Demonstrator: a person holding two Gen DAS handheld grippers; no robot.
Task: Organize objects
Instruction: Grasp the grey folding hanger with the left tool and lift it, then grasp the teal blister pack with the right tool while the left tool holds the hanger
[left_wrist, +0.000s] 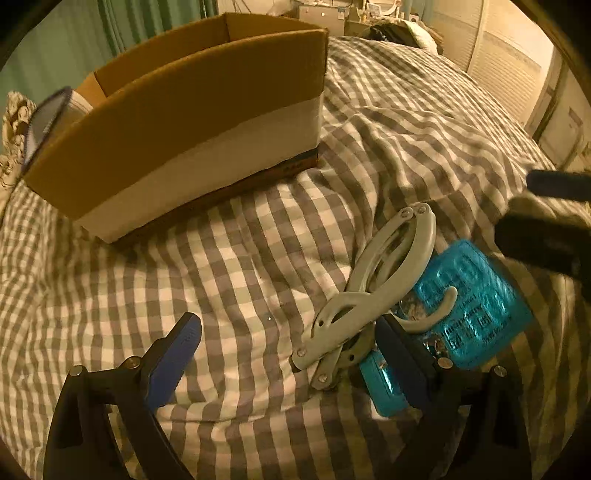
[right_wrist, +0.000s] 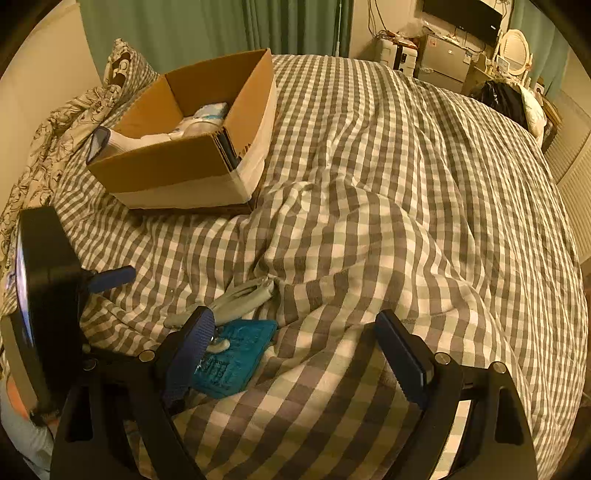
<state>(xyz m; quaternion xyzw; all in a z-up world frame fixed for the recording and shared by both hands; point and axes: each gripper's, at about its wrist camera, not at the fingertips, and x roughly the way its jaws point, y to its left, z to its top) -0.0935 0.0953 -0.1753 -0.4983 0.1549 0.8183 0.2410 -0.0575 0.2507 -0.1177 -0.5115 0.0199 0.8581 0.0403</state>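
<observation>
Checked bedspread (left_wrist: 240, 266), soft and rumpled: grey clip (left_wrist: 373, 291) overlapping teal pill pack (left_wrist: 476, 306); both tongs, left (left_wrist: 288, 358) and right (right_wrist: 295, 354), gaping and empty; a grab may snag cloth or lift both items.

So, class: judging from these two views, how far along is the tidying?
Done: white items already lie in the box. In hand: nothing; the left gripper and right gripper hang open over the bed. Left: the grey clip and the blue blister pack beneath it.

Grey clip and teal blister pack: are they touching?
Touching. The left wrist view shows the grey clip lying across the teal blister pack, its hook resting on the foil.
</observation>
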